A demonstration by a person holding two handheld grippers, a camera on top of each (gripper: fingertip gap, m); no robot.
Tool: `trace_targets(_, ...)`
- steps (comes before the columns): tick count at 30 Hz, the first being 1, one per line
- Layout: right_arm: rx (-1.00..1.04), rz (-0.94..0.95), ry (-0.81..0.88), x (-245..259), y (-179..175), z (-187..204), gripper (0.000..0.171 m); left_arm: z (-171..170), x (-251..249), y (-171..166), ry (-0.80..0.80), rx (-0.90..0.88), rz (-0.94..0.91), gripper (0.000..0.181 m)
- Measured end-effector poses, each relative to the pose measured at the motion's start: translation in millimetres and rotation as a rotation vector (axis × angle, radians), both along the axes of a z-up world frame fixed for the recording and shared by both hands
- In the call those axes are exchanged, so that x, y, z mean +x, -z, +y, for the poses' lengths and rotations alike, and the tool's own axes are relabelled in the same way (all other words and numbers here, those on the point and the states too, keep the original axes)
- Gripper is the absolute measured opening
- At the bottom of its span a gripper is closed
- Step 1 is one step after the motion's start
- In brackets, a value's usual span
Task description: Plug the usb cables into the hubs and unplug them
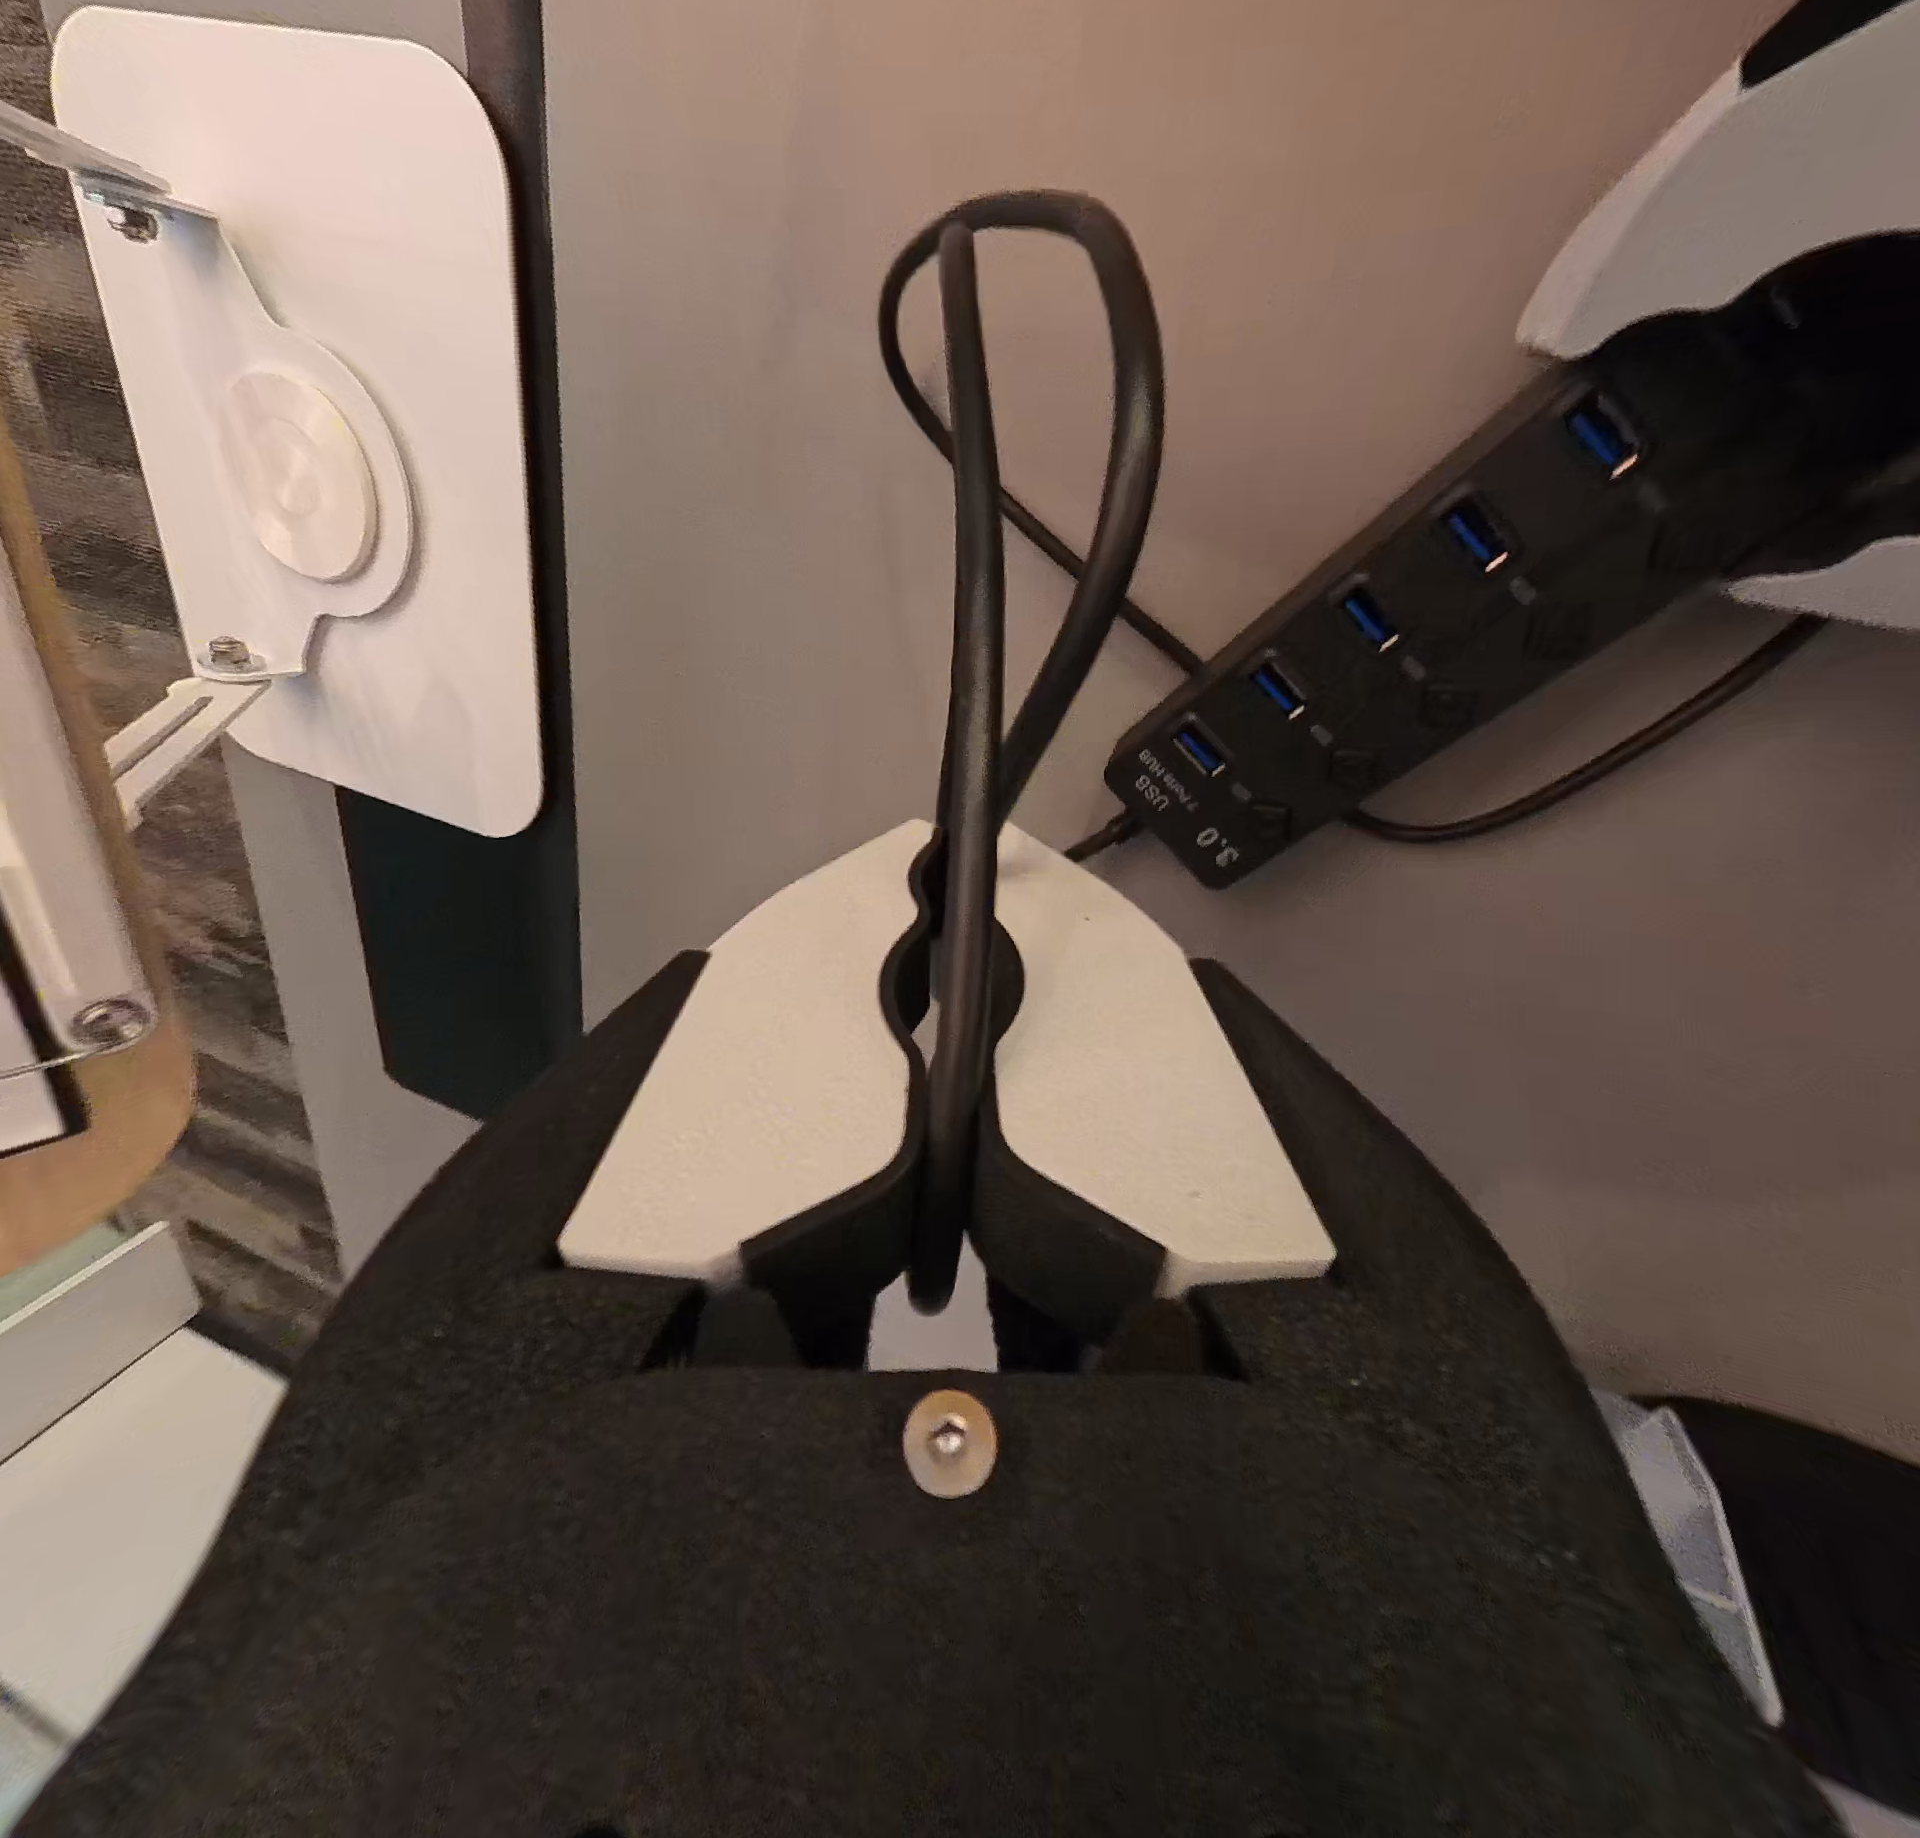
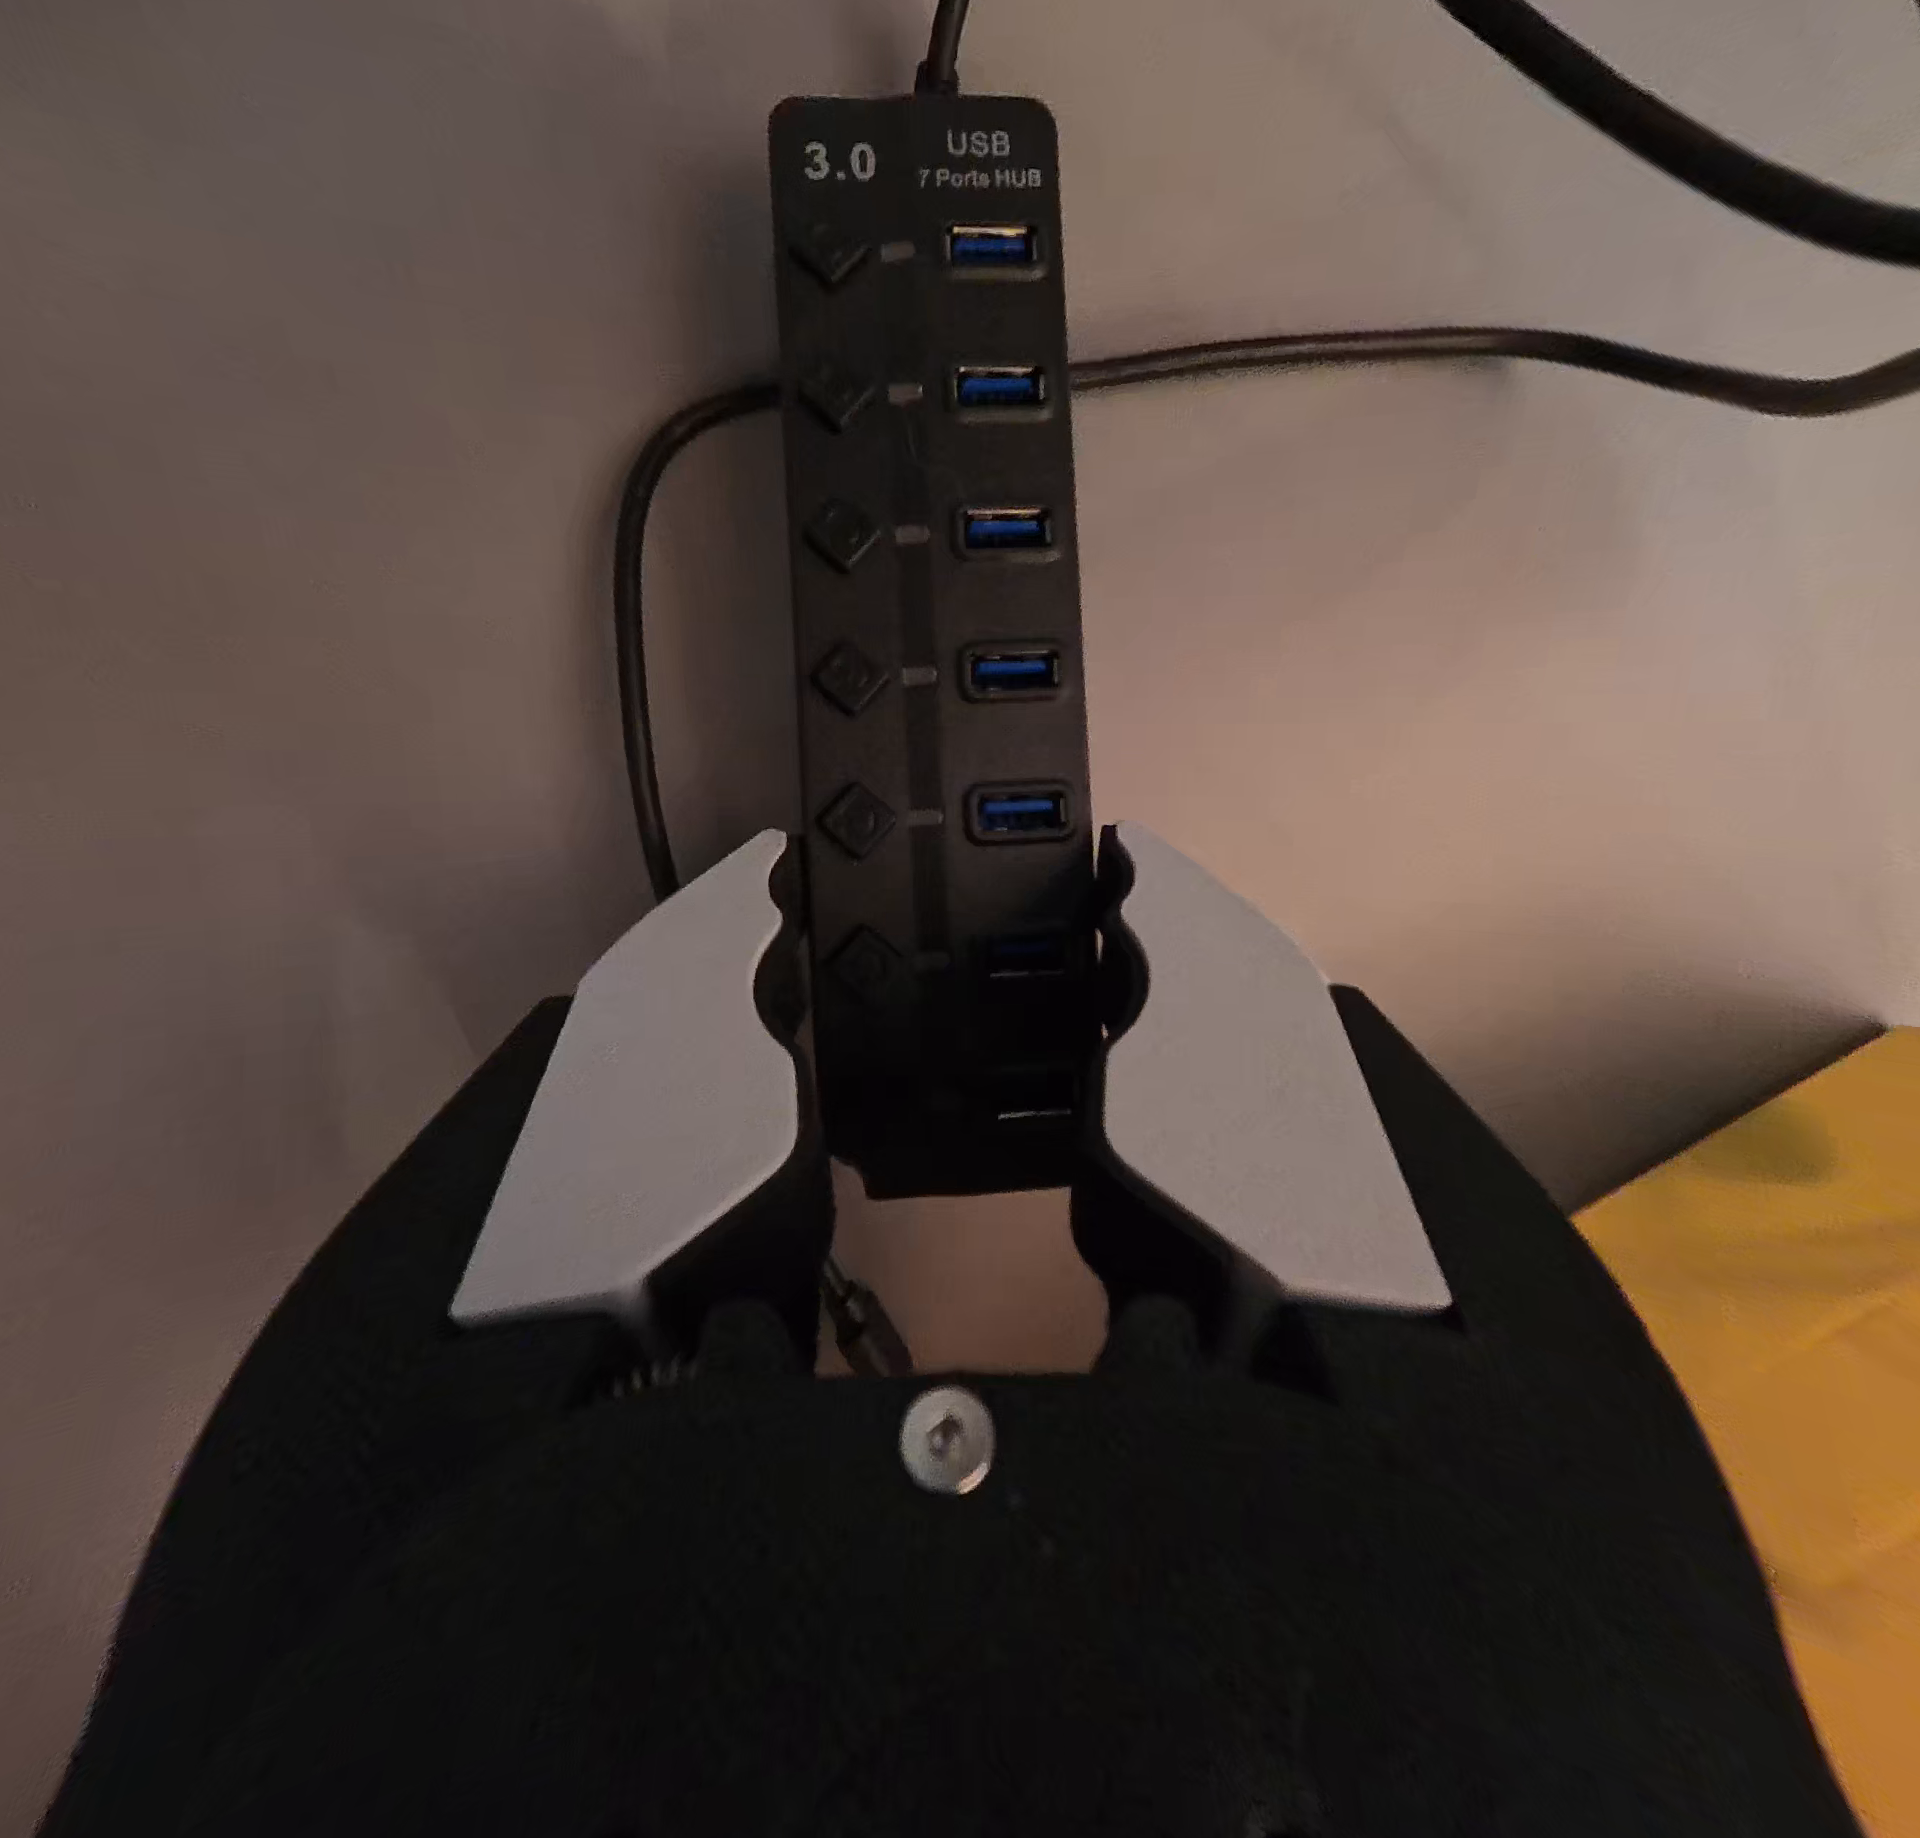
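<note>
A black USB hub (image 2: 925, 583) with several blue ports lies on a pale table. My right gripper (image 2: 940, 915) is shut on the hub's near end, one finger on each long side. The hub also shows in the left wrist view (image 1: 1382, 635), with the right gripper (image 1: 1766, 417) at its far end. My left gripper (image 1: 961, 853) is shut on a black cable (image 1: 971, 645), which loops up ahead of the fingers and back down. The cable's plug is hidden. All the ports that show are empty.
A thin black lead (image 2: 639, 645) runs from under the hub, and thicker black cables (image 2: 1558, 74) cross the top right. A yellow object (image 2: 1756, 1373) lies at the right. A white bracket plate (image 1: 301, 417) and a dark post (image 1: 509, 334) stand at the left. The gap from one gripper's tips to the other's is roughly 15 centimetres.
</note>
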State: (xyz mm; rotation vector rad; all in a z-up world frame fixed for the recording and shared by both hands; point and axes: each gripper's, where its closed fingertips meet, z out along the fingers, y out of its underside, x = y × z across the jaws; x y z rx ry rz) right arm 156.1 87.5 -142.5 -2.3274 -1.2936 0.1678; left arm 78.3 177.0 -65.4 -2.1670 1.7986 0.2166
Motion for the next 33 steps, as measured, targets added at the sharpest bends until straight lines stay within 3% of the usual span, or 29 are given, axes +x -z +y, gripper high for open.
trace_targets(8,0.109,0.059,0.049,-1,-6,8,0.056,-6,6,17,-0.023,-0.105,-0.074,0.000)
trace_targets(12,0.155,0.194,0.015,-9,-34,3,0.057,-7,11,21,-0.025,-0.102,-0.093,0.022)
trace_targets(16,0.094,0.446,-0.046,-28,-73,-20,0.060,-10,14,9,-0.045,-0.133,-0.137,0.053)
trace_targets(19,0.091,0.577,-0.069,-31,-107,-32,0.060,-14,10,-7,-0.063,-0.149,-0.156,0.068)
trace_targets(29,0.291,0.641,-0.138,30,-228,-37,0.057,-55,-9,-86,-0.069,-0.016,-0.398,0.065)
trace_targets(33,0.368,0.568,-0.239,39,-251,-39,0.050,-92,-10,-130,-0.046,0.107,-0.674,0.063)
